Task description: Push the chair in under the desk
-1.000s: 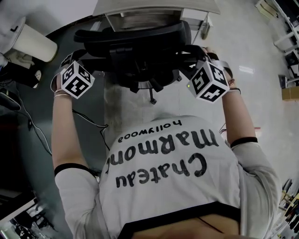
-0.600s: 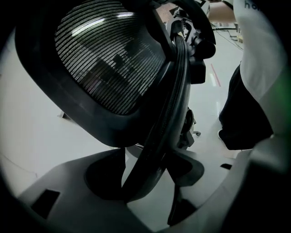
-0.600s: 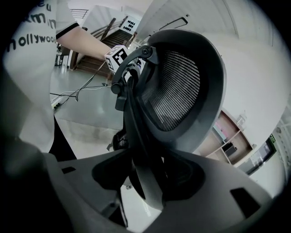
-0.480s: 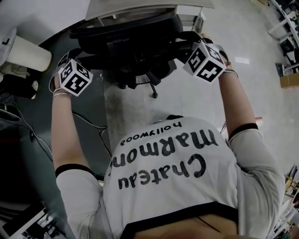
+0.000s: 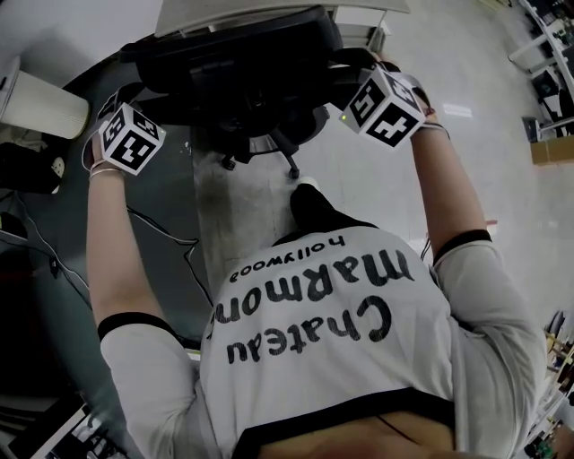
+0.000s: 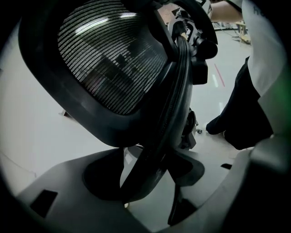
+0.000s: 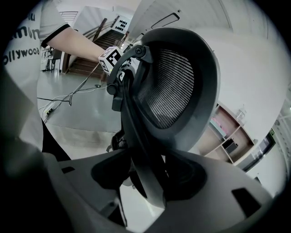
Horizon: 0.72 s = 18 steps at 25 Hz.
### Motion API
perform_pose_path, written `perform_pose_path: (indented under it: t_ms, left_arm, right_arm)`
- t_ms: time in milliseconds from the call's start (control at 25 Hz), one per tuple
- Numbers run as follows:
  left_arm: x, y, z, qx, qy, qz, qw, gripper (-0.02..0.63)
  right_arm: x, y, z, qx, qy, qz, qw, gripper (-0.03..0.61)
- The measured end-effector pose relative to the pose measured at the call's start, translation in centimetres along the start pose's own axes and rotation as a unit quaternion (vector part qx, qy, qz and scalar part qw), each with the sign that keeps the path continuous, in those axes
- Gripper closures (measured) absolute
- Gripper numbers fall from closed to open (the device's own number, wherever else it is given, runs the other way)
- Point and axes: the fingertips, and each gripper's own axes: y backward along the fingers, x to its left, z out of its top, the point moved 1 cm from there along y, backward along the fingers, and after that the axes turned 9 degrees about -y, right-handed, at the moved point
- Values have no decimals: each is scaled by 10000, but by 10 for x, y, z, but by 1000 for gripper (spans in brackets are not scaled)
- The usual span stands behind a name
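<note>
- The left gripper is seen with its jaws apart. A dark bar of the backrest frame runs down between them, with light floor showing beside the bar on the right side.
- The right gripper is seen with its jaws opening. Another bar of the same frame stands between them, and a gap is left on its left side.
- In the head view both grippers are held out at arm's length against the back of the chair, one at each side. The marker cube of the left gripper and that of the right gripper are turned up toward the camera.
- The black office chair is found at the near edge of the tabletop. Its upper part is overlapped by that edge, while its base and one castor are seen out on the floor.
- The mesh backrest fills most of the left gripper view and is seen from the opposite side in the right gripper view.
- A white cylindrical container is seen on the floor to the left of the chair, well apart from it.
- Thin cables are laid across the dark floor area beside the person's left arm.
- A dark shoe is placed on the floor just behind the chair's base.
- A white printed shirt is worn by the person.
- An open shelf unit is visible against the wall in the right gripper view.
</note>
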Motion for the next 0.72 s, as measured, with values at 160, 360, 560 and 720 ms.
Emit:
perform_pose_path:
  t_ms: [160,360,560,720]
  left_arm:
    - [9,-5,-1,-130,-43,89,9999,322]
    - [9,-12,-1,-42,-45,69,10000,316]
    - [9,-23,-3,-50,8,51,10000,314]
    - [12,-30,-7,23,43,-126,9999,308]
  right_arm:
    - [0,-2,3,-35,-4,-107,9999,331]
    - [1,-5,-1,18,3,-150,9999,331]
    - [-1,-17,-5,114,-38,-120,9999,331]
    - [-5,-25,-4,151,-14,-149,9998,331]
